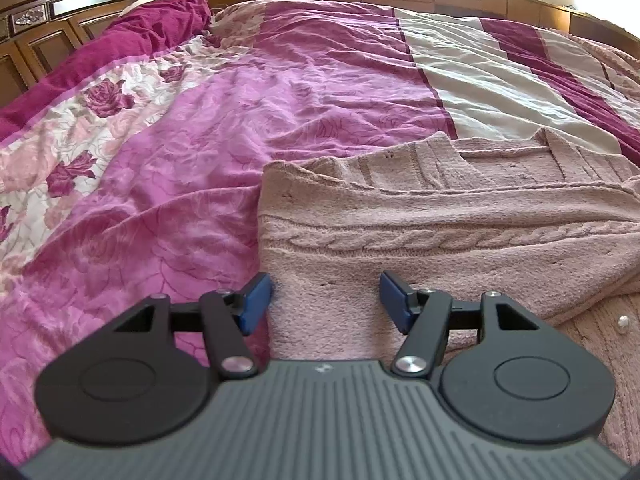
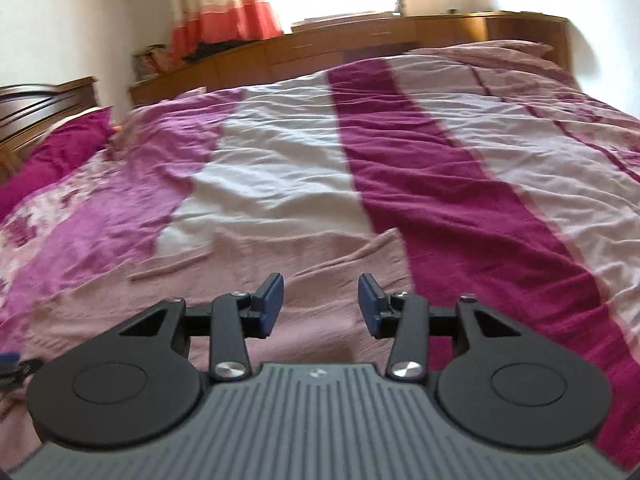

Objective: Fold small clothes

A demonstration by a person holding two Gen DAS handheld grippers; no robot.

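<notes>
A pale pink cable-knit cardigan (image 1: 440,216) lies folded over itself on the bed, its left edge running straight down the middle of the left wrist view. My left gripper (image 1: 326,300) hovers low over that near left corner, blue pads apart, the knit lying flat beneath them and not pinched. In the blurred right wrist view the same cardigan (image 2: 312,264) spreads under my right gripper (image 2: 320,304), which stands open with nothing between its pads. A pearl button (image 1: 623,323) shows on the lower layer at the right.
The bed carries a rumpled quilt (image 1: 224,128) in magenta, white and floral stripes. A dark wooden headboard (image 1: 44,24) stands at the left and low wooden cabinets (image 2: 360,46) run along the far side under a bright window. A blue bit of the left gripper's finger (image 2: 9,358) shows at the left edge.
</notes>
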